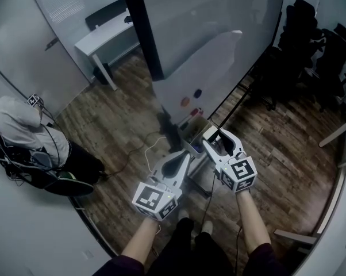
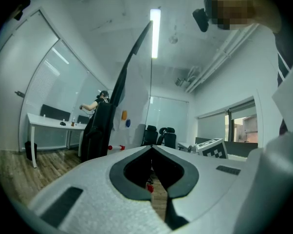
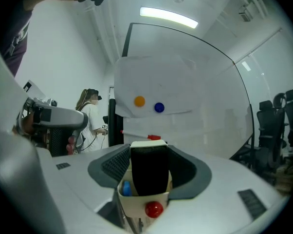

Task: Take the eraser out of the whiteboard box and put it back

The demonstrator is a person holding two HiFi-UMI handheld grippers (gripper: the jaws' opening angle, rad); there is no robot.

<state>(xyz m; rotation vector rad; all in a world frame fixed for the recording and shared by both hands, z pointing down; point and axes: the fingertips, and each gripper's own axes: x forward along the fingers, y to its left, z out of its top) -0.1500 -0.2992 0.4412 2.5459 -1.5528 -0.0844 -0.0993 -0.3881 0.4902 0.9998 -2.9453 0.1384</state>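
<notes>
The eraser, black felt with a cream back, stands upright between the jaws of my right gripper, which is shut on it. Its lower end sits inside the cream whiteboard box, beside a blue piece; a red magnet sticks to the box front. In the head view the right gripper holds the eraser at the box on the whiteboard tray. My left gripper hangs just left of the box, shut and empty.
The whiteboard carries an orange magnet and a blue magnet. A person crouches at the left by the wall. A white desk stands far left, black office chairs at the right. Cables cross the wooden floor.
</notes>
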